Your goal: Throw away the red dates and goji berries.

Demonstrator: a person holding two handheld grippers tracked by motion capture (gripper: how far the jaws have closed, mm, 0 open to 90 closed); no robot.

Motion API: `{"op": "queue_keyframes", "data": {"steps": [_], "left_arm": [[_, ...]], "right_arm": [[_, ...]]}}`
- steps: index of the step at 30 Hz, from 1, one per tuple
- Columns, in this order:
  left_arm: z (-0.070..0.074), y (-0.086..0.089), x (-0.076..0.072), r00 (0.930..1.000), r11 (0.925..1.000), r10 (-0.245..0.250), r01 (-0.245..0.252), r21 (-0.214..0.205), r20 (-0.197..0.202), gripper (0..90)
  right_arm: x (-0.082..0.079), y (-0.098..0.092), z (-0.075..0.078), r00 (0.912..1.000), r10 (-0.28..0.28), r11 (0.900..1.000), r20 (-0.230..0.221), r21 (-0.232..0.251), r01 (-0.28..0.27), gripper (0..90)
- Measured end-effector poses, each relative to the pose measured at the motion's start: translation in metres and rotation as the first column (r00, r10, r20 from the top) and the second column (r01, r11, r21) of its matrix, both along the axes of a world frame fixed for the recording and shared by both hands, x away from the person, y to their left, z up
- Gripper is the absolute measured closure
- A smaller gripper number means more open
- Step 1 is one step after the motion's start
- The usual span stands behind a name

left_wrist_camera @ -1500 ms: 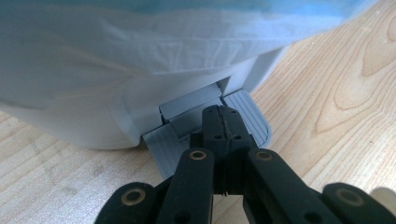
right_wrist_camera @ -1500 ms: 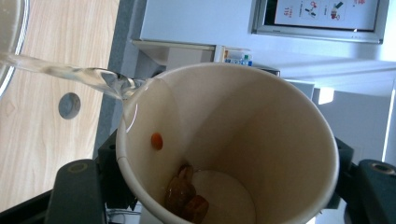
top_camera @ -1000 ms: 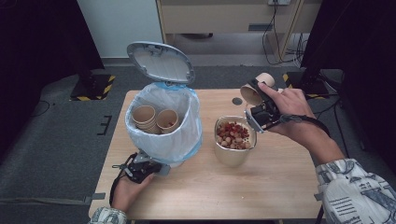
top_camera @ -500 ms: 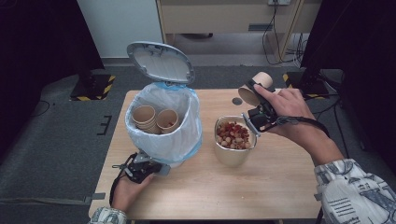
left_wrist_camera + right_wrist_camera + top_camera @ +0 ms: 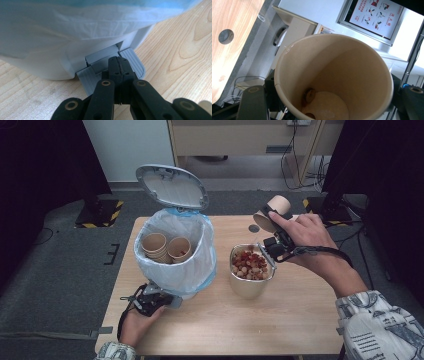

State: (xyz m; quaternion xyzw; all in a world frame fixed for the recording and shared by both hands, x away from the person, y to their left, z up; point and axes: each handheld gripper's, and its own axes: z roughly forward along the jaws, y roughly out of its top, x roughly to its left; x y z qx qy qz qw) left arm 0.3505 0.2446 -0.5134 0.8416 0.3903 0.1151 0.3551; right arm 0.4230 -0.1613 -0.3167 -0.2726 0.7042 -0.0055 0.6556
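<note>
Now right hand-held gripper clamps paper cup, tipped above metal bowl of nuts; few bits remain inside. Left hand-held gripper, jaws closed, presses bin pedal; lid open. Two cups binned; this one left.

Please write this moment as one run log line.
left tool: shut, on bin pedal | lid: open | right tool: holds paper cup tilted above metal container

high: above, facing down | left: close at bin (shared) | right: upward-tilted
</note>
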Motion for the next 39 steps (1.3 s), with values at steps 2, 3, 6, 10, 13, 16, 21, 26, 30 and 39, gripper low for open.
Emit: {"op": "queue_keyframes", "data": {"steps": [2, 3, 6, 10, 13, 16, 21, 26, 30, 39], "left_arm": [[0.0000, 0.0000, 0.0000, 1.0000, 1.0000, 0.000, 0.000, -0.001, 0.000, 90.0], [0.0000, 0.0001, 0.0000, 1.0000, 1.0000, 0.000, 0.000, 0.000, 0.000, 90.0], [0.0000, 0.0001, 0.0001, 1.0000, 1.0000, 0.000, 0.000, -0.001, 0.000, 90.0], [0.0000, 0.0000, 0.0000, 1.0000, 1.0000, 0.000, 0.000, -0.001, 0.000, 90.0], [0.0000, 0.0000, 0.0000, 1.0000, 1.0000, 0.000, 0.000, 0.000, 0.000, 90.0], [0.0000, 0.0000, 0.0000, 1.0000, 1.0000, -0.001, 0.001, 0.000, 0.001, 90.0], [0.0000, 0.0000, 0.0000, 1.0000, 1.0000, -0.001, 0.001, 0.000, 0.001, 90.0], [0.0000, 0.0000, 0.0000, 1.0000, 1.0000, 0.000, 0.000, 0.000, 0.001, 90.0], [0.0000, 0.0000, 0.0000, 1.0000, 1.0000, -0.001, 0.001, -0.001, 0.001, 90.0], [-0.0001, 0.0000, -0.0001, 1.0000, 1.0000, 0.000, 0.000, -0.001, 0.001, 90.0]], "right_arm": [[-0.0008, 0.0006, -0.0004, 1.0000, -0.004, 1.0000, 0.002, -0.008, 0.004, 28.4], [-0.0009, 0.0006, -0.0012, 1.0000, -0.006, 1.0000, -0.001, -0.007, 0.006, 28.4], [-0.0007, 0.0005, -0.0023, 1.0000, -0.005, 0.9998, 0.000, -0.018, 0.005, 28.4], [-0.0006, 0.0007, -0.0028, 1.0000, -0.003, 0.9996, 0.003, -0.028, 0.003, 28.4], [-0.0003, 0.0004, -0.0025, 1.0000, 0.000, 0.9997, 0.005, -0.025, 0.000, 28.4], [-0.0006, -0.0004, -0.0032, 1.0000, -0.005, 0.9998, 0.004, -0.019, 0.005, 28.4], [-0.0001, -0.0014, -0.0034, 1.0000, -0.007, 0.9998, -0.001, -0.017, 0.007, 28.4], [0.0018, -0.0026, -0.0026, 0.9998, -0.016, 0.9998, -0.016, 0.014, 0.016, 28.4], [0.0036, -0.0038, -0.0036, 0.9995, -0.020, 0.9995, -0.022, 0.023, 0.021, 28.4], [0.0077, -0.0074, -0.0034, 0.9982, -0.015, 0.9946, -0.057, 0.102, 0.021, 28.4]]}}
